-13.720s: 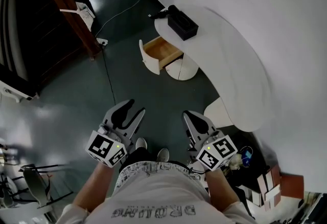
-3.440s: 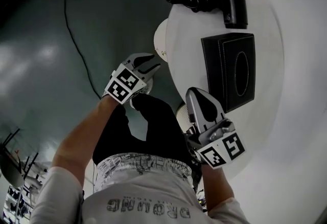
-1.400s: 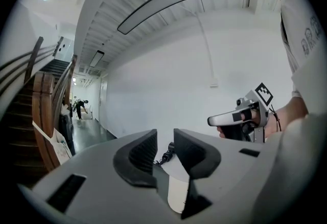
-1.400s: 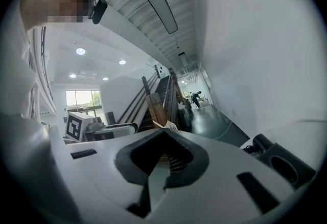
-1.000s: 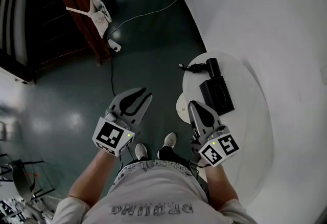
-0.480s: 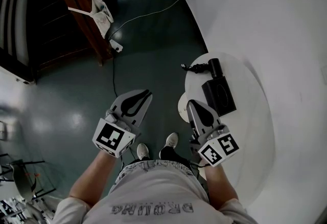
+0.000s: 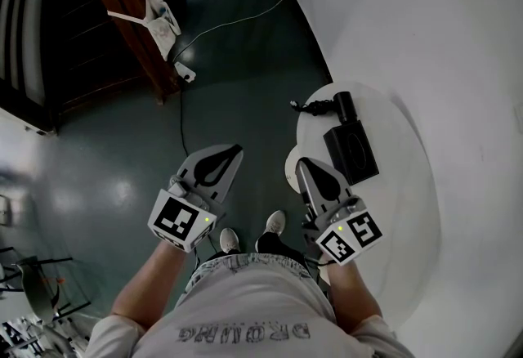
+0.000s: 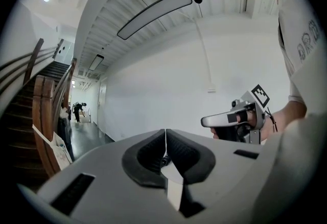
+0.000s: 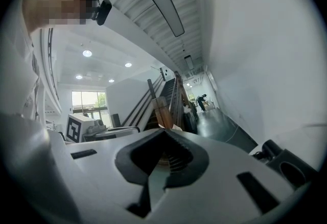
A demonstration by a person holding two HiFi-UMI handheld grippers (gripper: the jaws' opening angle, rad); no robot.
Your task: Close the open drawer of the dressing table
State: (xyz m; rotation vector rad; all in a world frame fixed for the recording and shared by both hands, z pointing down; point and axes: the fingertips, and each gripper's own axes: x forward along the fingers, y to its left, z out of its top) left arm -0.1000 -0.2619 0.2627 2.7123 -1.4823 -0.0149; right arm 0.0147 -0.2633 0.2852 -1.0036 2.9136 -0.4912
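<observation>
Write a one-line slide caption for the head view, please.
Person beside the dressing table, left gripper just closed on nothing, right gripper shut, black box on top.

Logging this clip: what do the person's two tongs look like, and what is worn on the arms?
The left tongs and right tongs are light grey tapered shells with black padded insides. Each carries a white cube with black square markers and a small green light. The person wears a pale short-sleeved T-shirt with dark lettering.
</observation>
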